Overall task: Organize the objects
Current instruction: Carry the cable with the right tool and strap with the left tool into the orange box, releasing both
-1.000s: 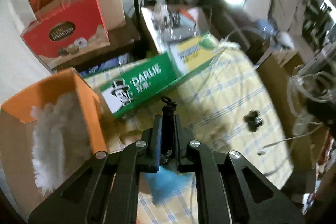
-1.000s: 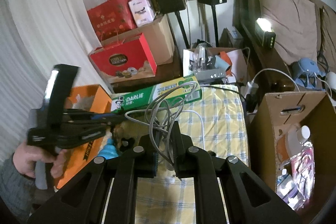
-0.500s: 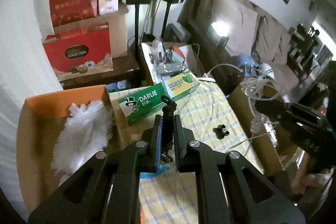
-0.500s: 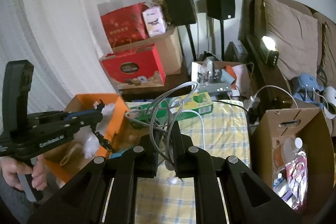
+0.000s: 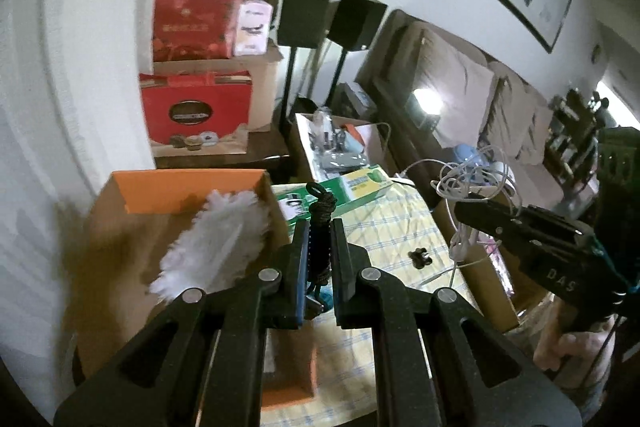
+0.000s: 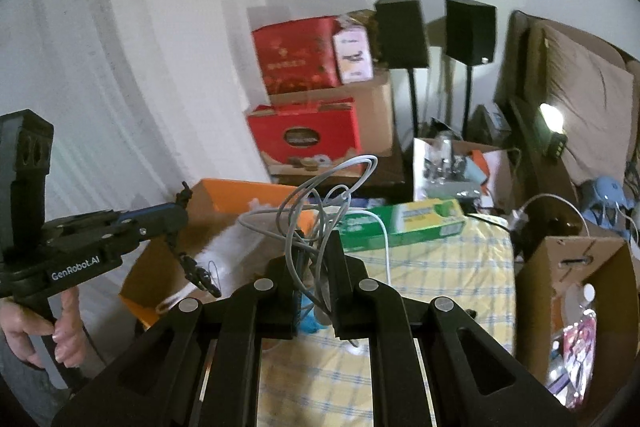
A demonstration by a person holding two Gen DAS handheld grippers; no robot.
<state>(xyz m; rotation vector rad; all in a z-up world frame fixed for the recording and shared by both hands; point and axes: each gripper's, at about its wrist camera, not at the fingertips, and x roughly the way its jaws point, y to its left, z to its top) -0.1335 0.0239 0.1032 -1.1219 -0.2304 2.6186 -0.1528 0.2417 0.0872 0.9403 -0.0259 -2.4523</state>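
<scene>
1. Table with yellow checked cloth [image 6: 440, 267] carries the containers; a green toothpaste carton [image 6: 400, 223] lies across its far end, and a small black clip [image 5: 420, 258] lies on the cloth.
2. Orange box [image 5: 192, 187] at the table's left edge, open top: holds a white fluffy duster [image 5: 216, 239].
3. Brown cardboard box [image 6: 572, 291] just right of the table, open top: holds a bottle with a white cap [image 6: 586, 293] and pink packaging; the rest is too dim to tell.
4. Left gripper [image 5: 320, 239]: fingers pinch a dark braided cord [image 5: 322, 223], held in the air beside the orange box's right wall. Part of the cord dangles below the fingers in the right wrist view.
5. Right gripper [image 6: 316, 259]: fingers pinch a tangled grey-white cable [image 6: 320, 199], held above the table's middle, loops standing up.
</scene>
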